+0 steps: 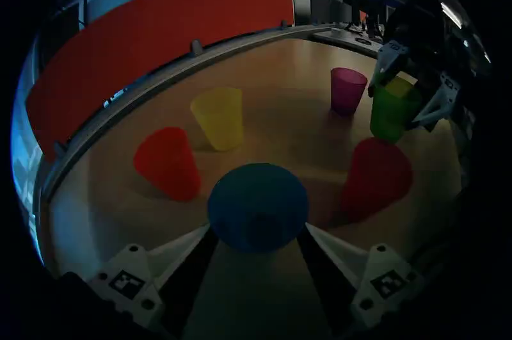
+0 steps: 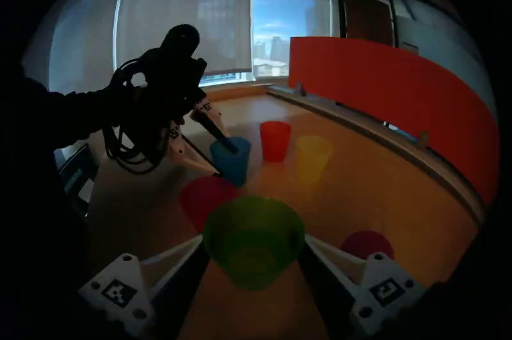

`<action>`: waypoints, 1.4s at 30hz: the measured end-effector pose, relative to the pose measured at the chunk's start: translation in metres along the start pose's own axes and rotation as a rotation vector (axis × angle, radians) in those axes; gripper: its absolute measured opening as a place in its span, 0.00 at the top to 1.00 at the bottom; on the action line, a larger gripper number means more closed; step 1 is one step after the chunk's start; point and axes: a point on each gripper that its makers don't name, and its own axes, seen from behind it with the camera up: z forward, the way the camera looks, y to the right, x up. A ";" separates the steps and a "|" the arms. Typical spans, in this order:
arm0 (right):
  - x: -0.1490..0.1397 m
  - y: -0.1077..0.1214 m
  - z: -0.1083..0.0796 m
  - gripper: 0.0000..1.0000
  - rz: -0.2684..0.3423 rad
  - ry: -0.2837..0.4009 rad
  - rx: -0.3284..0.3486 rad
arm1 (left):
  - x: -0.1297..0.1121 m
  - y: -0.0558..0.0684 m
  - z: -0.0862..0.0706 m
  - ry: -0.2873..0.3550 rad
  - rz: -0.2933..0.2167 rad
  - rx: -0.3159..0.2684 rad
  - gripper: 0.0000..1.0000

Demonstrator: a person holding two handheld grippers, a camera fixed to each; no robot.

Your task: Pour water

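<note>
Blue cup [image 1: 258, 202] sits clamped between both fingers of the left tongs [image 1: 258, 230], close to their tips. Beyond it on the surface [image 1: 288, 77] stand a red cup [image 1: 166, 162], a yellow cup [image 1: 219, 117] and a purple cup [image 1: 347, 90]. The right tongs [image 2: 253, 247] grip the green cup [image 2: 253, 237] in the same way.
</note>
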 end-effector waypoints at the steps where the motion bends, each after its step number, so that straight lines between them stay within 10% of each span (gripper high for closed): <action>1: -0.001 0.000 0.001 0.10 0.000 -0.002 0.001 | -0.001 0.000 0.000 -0.006 0.001 0.002 0.14; 42: -0.045 0.004 0.020 0.02 0.028 -0.055 -0.027 | -0.023 0.004 -0.022 -0.027 -0.002 0.010 0.14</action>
